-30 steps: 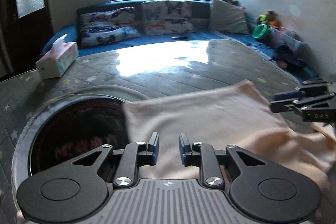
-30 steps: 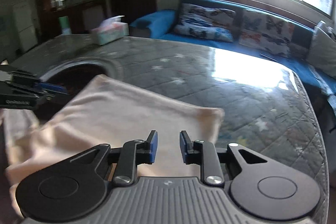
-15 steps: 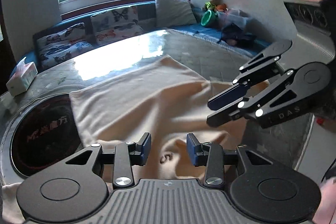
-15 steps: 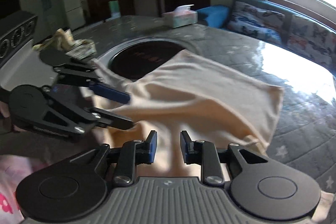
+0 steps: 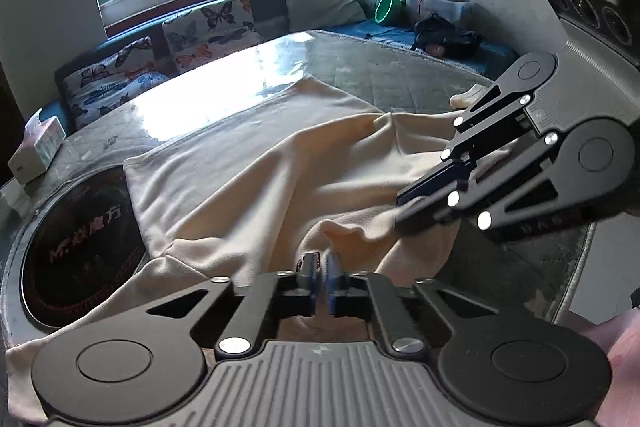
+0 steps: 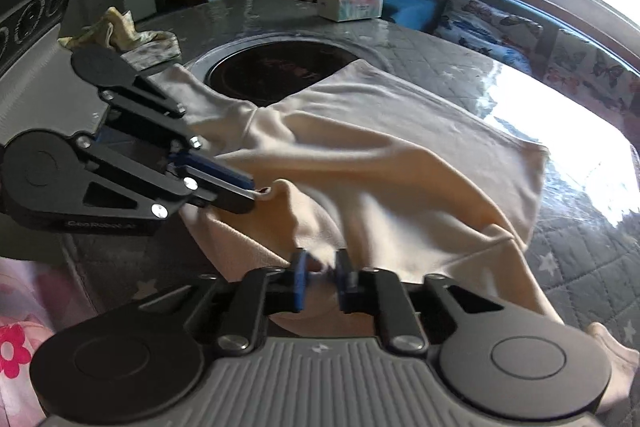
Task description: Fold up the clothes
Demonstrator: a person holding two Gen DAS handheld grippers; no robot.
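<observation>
With both claws pinched onto the near edge of the pale peach knit garment (image 5: 256, 163), the cloth is gathered up into ridges that run from the lower middle of each frame toward the far hem, which lies flat on the grey quilted star-print table cover (image 6: 580, 251). In the left wrist view the left gripper (image 5: 320, 277) has its blue pads together on a fold of fabric at the bottom centre, while the right gripper (image 5: 404, 205) comes in from the right of the frame, its tips buried in the same edge. Seen from the right wrist camera, the right gripper (image 6: 322, 273) looks clamped on cloth too, though motion blur there makes the pinch hard to read cleanly. Holding two points side by side probably serves to lift the edge evenly for a fold. Part of the garment overlaps the round black glass hob (image 5: 76, 247) set into the table (left of frame); a white tissue box (image 6: 350, 1) sits well clear.
</observation>
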